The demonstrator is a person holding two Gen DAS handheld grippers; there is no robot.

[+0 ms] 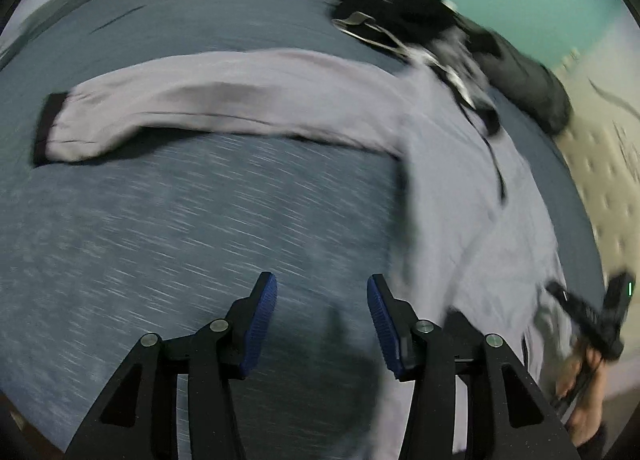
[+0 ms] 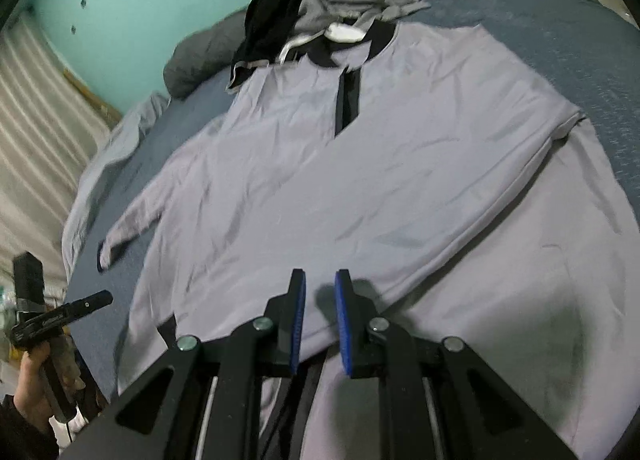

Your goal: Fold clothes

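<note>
My left gripper (image 1: 322, 324) hung open over the bedspread (image 1: 160, 244); my right gripper (image 2: 320, 320) stood narrowly parted, empty, above the grey shirt (image 2: 360, 164).

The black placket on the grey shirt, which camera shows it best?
The right wrist view. There the black placket runs sharp and nearly centred down the chest of the grey shirt. The left wrist view is motion-blurred and catches the placket only as a thin dark streak near the right side.
</note>
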